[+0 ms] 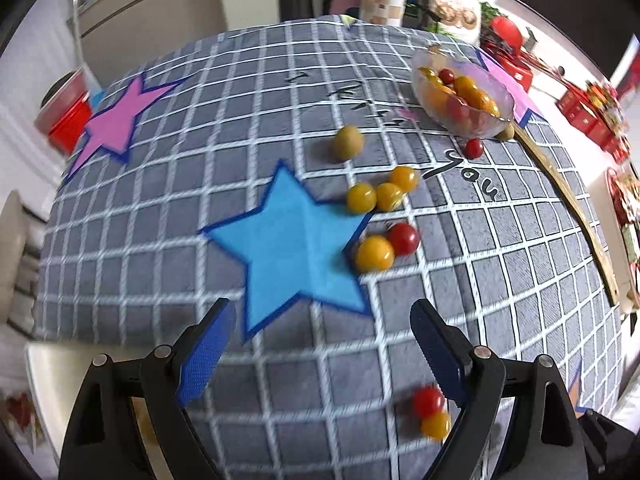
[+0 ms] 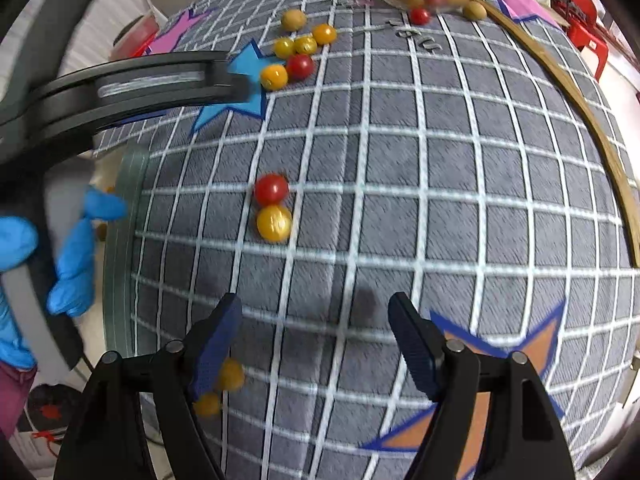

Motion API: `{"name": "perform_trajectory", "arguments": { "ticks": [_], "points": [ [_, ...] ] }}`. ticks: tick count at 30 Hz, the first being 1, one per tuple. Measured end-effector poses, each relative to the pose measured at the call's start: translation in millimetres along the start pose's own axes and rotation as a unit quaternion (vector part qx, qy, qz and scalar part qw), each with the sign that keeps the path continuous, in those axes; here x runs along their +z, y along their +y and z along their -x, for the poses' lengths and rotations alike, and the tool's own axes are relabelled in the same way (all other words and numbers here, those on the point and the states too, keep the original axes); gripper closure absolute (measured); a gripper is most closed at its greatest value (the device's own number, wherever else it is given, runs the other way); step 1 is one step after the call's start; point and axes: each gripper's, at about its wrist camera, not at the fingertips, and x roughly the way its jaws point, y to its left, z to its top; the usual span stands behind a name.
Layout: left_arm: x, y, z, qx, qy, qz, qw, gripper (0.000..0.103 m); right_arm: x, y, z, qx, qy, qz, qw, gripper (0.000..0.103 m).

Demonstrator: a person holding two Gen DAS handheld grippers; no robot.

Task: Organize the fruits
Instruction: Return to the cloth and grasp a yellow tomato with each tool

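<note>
Nearest the lens in the left wrist view, the left gripper [image 1: 320, 340] hangs over the checked cloth [image 1: 500, 280] with its jaws spread wide and nothing between them. A red cherry tomato [image 1: 428, 401] and a yellow one [image 1: 436, 425] touch each other just inside its right finger. The right gripper [image 2: 316, 332] is likewise wide open and empty above the near edge of the cloth, and two blurred yellow tomatoes [image 2: 230, 375] lie at its left finger, one half hidden.

By my reading the sorting is partly done. The clear bowl [image 1: 502, 92] at the far right corner already holds a heap of red and yellow tomatoes, too piled and blurred to count. Many fruits are still loose on the cloth.

Counting the loose ones left to right in the left wrist view:
- one dull green fruit [image 1: 349, 143] alone toward the far edge
- three yellow tomatoes [image 1: 382, 194] clustered just past the blue star [image 1: 298, 248]
- a yellow tomato [image 1: 375, 254] touching a red one [image 1: 404, 238] at the star's right tip
- the red and yellow pair by the left gripper
- one red tomato [image 1: 474, 148] just in front of the bowl
- one more greenish fruit [image 1: 507, 133] against the bowl's near side

That makes five yellow, three red and two green in this view. With the two yellow ones seen only by the right wrist camera, about twelve remain to gather.
</note>
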Motion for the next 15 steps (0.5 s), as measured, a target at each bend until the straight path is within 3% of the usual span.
{"name": "perform_trajectory", "arguments": {
  "ticks": [9,12,15],
  "points": [
    [10.4,-10.5,-26.3,0.001,0.004,-0.019,0.9998,0.014,19.4,18.7,-19.8,0.017,-0.031,0.012,0.999,0.038],
    [12.8,-12.5,-32.7,-0.001,0.012,-0.025,0.9996,0.033,24.7,26.8,-23.1,0.010,-0.043,0.022,0.999,0.044],
    [13.9,-14.8,-35.0,-0.001,0.011,-0.031,0.9994,0.035,31.0,37.1,-27.3,0.003,-0.051,0.031,0.998,0.051]
  ]
}}
